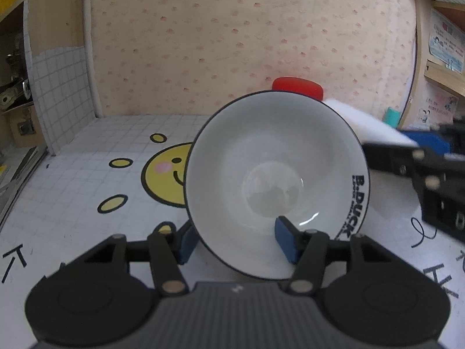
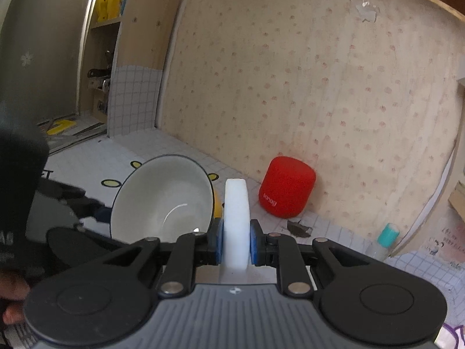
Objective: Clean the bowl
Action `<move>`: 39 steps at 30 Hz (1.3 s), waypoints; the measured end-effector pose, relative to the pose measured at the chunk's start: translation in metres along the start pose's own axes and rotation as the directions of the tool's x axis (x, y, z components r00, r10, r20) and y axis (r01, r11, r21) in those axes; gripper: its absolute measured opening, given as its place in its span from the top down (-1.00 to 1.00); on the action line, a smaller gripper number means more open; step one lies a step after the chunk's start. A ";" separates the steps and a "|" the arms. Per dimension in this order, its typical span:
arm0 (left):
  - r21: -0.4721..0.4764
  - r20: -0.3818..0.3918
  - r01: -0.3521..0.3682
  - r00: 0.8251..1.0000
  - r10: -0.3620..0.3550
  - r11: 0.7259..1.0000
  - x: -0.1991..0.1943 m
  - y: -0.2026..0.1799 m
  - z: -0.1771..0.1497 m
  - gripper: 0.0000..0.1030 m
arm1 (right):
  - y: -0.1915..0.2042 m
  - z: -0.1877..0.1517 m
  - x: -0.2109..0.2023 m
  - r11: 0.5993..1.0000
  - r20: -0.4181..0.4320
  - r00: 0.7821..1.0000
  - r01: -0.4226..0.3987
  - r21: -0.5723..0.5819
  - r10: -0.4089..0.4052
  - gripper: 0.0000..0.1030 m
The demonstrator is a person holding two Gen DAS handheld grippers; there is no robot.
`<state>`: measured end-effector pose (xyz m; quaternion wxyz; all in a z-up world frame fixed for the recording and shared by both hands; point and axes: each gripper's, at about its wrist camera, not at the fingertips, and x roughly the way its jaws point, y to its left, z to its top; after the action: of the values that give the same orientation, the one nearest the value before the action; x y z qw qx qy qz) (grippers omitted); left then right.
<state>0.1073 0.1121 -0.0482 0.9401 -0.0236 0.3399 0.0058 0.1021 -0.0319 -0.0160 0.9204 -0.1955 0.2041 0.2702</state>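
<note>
Left gripper [image 1: 235, 241] pinches the tilted bowl's [image 1: 276, 186] rim — right gripper [image 2: 236, 244] clamps the white sponge [image 2: 237, 215] just beside it; next, wipe inside.

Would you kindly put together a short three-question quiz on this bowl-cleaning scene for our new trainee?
1. True or false: the left tongs grip the bowl with one finger inside its rim and one outside.
2. What do the right tongs hold? A) a red speaker B) a white sponge C) a teal bottle
3. Fill in: the red speaker stands against the ____.

Key:
1. True; the bowl is tilted, its opening facing the left wrist camera.
2. B, the white sponge, pinched between both pads.
3. Wall.
</note>
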 end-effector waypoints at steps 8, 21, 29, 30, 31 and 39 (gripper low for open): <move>0.008 0.014 -0.015 1.000 0.015 1.000 0.003 0.005 0.001 -0.20 | 0.003 -0.003 0.005 1.000 -0.012 1.000 -0.009 -0.011 0.009 0.67; -0.005 0.016 -0.018 1.000 0.018 1.000 0.001 0.004 -0.004 -0.18 | 0.005 0.010 0.007 0.999 0.020 1.000 0.018 -0.035 -0.017 0.67; -0.009 0.015 -0.024 1.000 0.024 1.000 0.001 0.003 -0.005 -0.18 | 0.003 0.010 0.010 1.000 0.013 1.000 0.012 -0.022 -0.012 0.67; -0.008 0.015 -0.022 1.000 0.022 1.000 0.001 0.003 -0.005 -0.18 | 0.002 0.010 0.010 1.000 0.012 1.000 0.012 -0.021 -0.012 0.67; -0.006 0.015 -0.021 1.000 0.021 1.000 0.001 0.004 -0.005 -0.18 | 0.003 0.010 0.010 1.000 0.012 1.000 0.009 -0.023 -0.009 0.67; -0.026 0.021 0.005 1.000 -0.005 1.000 0.006 0.017 0.001 -0.19 | 0.006 0.004 0.012 0.999 -0.001 1.000 -0.006 -0.031 0.006 0.67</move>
<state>0.1121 0.1286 -0.0516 0.9433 -0.0364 0.3299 0.0081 0.1095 -0.0201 -0.0197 0.9163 -0.2094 0.2006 0.2761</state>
